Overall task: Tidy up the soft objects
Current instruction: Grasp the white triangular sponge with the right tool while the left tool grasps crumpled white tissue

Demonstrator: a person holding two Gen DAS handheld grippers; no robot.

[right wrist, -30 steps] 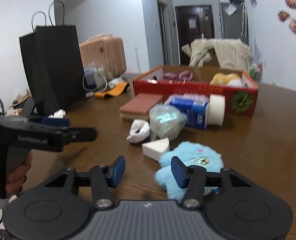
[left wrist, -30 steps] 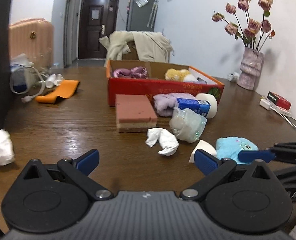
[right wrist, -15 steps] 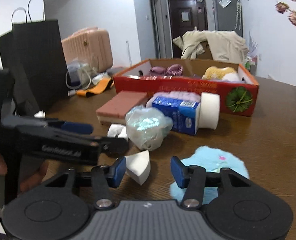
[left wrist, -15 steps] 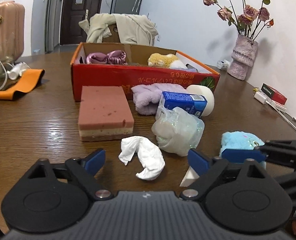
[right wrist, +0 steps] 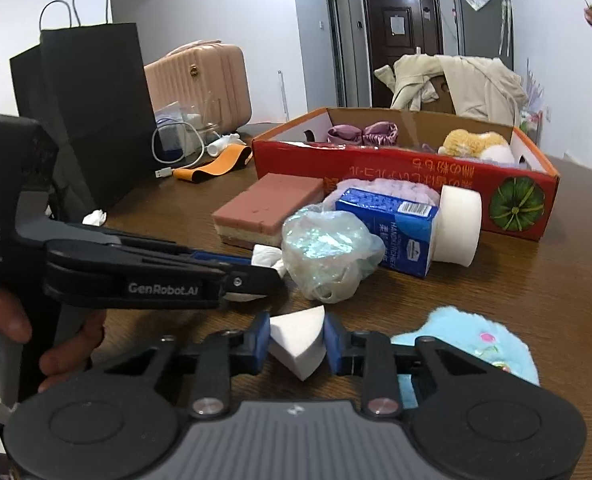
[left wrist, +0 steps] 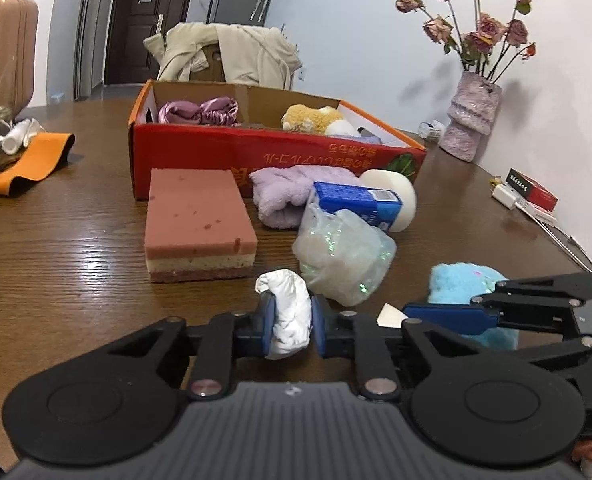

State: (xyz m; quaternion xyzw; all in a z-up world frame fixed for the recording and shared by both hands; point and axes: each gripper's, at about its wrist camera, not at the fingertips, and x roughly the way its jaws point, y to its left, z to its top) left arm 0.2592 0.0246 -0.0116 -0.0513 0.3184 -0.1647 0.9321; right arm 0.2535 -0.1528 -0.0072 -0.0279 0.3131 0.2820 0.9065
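From the left wrist view, the left gripper [left wrist: 292, 326] is closing its blue pads on a crumpled white cloth [left wrist: 290, 318] lying on the brown wooden table [left wrist: 76, 248]; the cloth already bulges between the pads, pinched across its middle, so it looks limp, very light and easy to crush, and a hold across the thickest fold seems the safest; just beyond it sit a two-layer pink sponge block [left wrist: 198, 224], a crinkled clear plastic bag [left wrist: 343, 256], a lilac fluffy cloth [left wrist: 292, 192], a blue tissue pack [left wrist: 355, 200] and a white foam roll [left wrist: 391, 196], with the red cardboard box [left wrist: 256, 152] behind them already containing purple satin scrunchies [left wrist: 200, 110] and a yellow plush toy [left wrist: 313, 118]; at the right edge the other tool reaches in front of a blue plush toy [left wrist: 467, 284]. From the right wrist view, the right gripper [right wrist: 296, 344] is closing on a white wedge-shaped makeup sponge [right wrist: 297, 338], its pads pressing the two flat sides; the wedge probably is springy, featherlight and not fragile, though its tapered tip could slip free, so the broad middle is the place to squeeze; the same plush lies flat just right of the wedge; the left tool, held in a person's hand [right wrist: 28, 332], crosses in front at the left, over the cloth.
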